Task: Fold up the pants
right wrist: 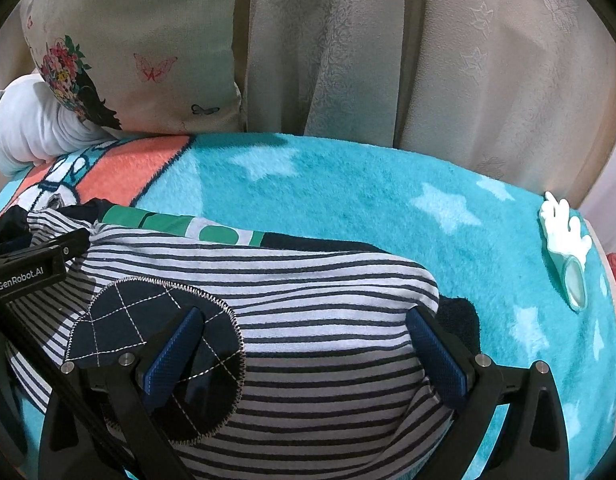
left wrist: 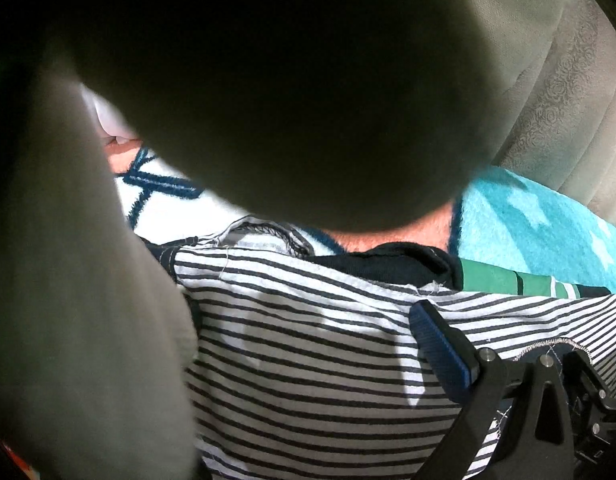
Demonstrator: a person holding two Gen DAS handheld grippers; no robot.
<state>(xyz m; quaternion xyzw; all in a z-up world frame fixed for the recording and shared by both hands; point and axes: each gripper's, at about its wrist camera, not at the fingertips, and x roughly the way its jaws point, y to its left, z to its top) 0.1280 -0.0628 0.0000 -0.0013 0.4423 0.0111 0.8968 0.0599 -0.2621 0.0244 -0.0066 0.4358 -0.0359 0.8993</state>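
Observation:
The striped navy-and-white pants [right wrist: 308, 344] lie bunched on a turquoise star blanket [right wrist: 348, 184], with a round dark quilted patch [right wrist: 156, 352] near the left. My right gripper [right wrist: 304, 360] is open, its blue pads [right wrist: 440, 364] spread wide over the pants, holding nothing. In the left wrist view the pants [left wrist: 308, 360] fill the lower frame. Only one blue finger [left wrist: 440, 348] of my left gripper shows; a dark blurred shape [left wrist: 268, 80] and grey cloth [left wrist: 68, 280] cover much of the view. The left gripper's body also shows in the right wrist view [right wrist: 32, 268] at the pants' left edge.
A green-and-navy garment [right wrist: 212, 232] lies under the pants. A floral cushion [right wrist: 140, 48] and white pillow [right wrist: 36, 128] stand at the back left. Beige curtains [right wrist: 428, 60] hang behind. A white glove-shaped object [right wrist: 564, 240] lies at the blanket's right edge.

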